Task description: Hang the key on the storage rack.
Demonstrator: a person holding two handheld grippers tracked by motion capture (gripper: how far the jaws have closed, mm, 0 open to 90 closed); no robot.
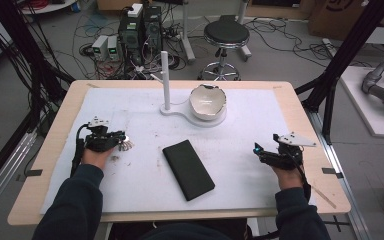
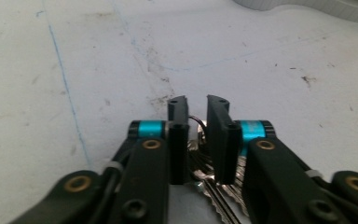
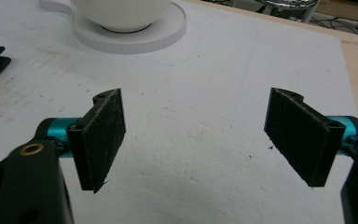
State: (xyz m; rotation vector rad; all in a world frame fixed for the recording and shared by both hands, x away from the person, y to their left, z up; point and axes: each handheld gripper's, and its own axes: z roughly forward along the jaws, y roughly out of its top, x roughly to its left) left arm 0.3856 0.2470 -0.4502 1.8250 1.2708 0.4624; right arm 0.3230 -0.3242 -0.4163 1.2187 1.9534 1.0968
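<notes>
Left hand-held gripper (image 2: 196,105): matte black frame, two flat black jaws, cyan metal collars behind each jaw, brass-coloured pivot bushings, black hex screws, thin white cable tie on each side link. Right hand-held gripper (image 3: 193,135): same build, jaw pads coarse-textured, black, rectangular, edges slightly frayed. Grey three-cornered plate on top of each; small blue light on right one, possibly LED. Black cable trails from each. Sleeves (image 1: 72,200): dark navy, long, cuffs at wrists.

Lab setting: computer towers (image 1: 140,30) amid tangled floor cables (image 1: 275,37), black rig frame (image 1: 347,50), round stool (image 1: 226,35) behind the counter (image 1: 60,135).
</notes>
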